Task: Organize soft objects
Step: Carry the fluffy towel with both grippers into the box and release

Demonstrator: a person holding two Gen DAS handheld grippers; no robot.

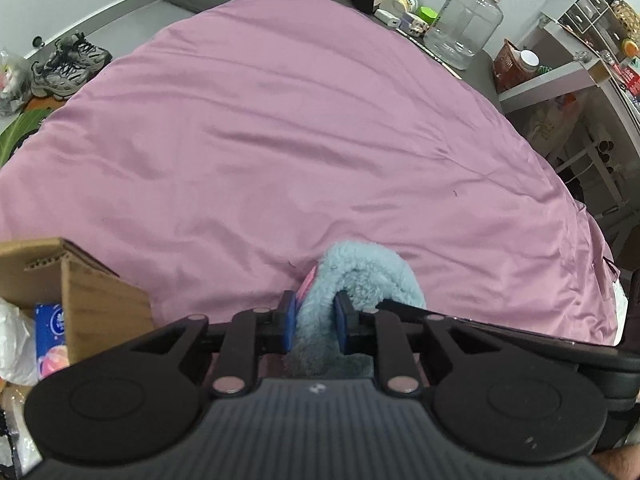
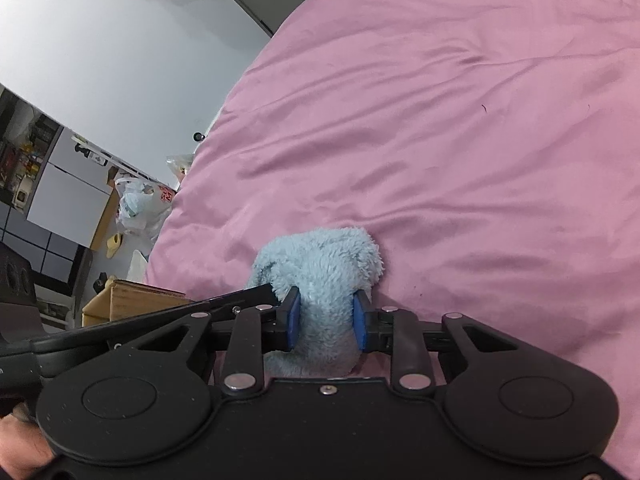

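a big pink smooth bed cover (image 1: 300, 128) fills most of the view. a fluffy light blue soft cloth (image 2: 320, 268) lies bunched on it. the left gripper (image 1: 316, 320) and the right gripper (image 2: 327, 322) both pinch this cloth between blue pads (image 2: 294, 322).

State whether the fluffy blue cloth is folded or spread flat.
Folded: the fluffy blue cloth doubles over in a rounded bend, pinched by left gripper and right gripper.

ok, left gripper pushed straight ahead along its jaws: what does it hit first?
The left gripper is already shut on the fluffy blue cloth, so that bunches first. Just beyond it lies the pink bedspread; the gripper would probably press into that next, though depth is hard to judge.
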